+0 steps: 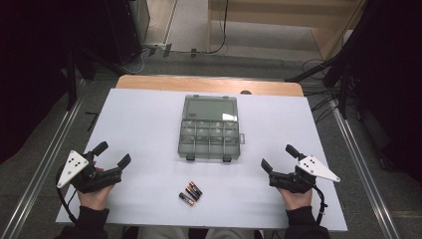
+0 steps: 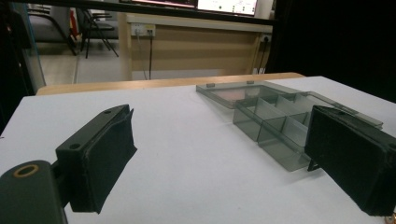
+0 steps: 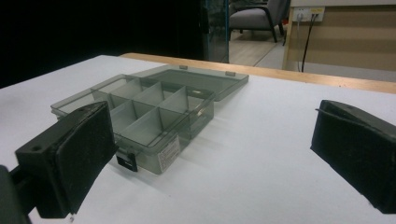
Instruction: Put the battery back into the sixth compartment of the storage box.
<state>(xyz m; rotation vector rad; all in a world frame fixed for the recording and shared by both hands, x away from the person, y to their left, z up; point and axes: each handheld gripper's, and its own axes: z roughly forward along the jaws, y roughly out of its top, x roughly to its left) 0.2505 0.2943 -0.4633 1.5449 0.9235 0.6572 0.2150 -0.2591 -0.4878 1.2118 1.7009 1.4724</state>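
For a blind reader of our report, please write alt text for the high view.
An open, empty grey compartment box lies mid-table on a white sheet, with three batteries nearer the person. The left gripper and right gripper, both open, rest at either side.

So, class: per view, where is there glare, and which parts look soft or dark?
High view: a glare patch on the organizer box lid, dark surroundings. Left gripper view: near jaws soft, black at right. Right gripper view: box sharper than the jaws, black at upper left.
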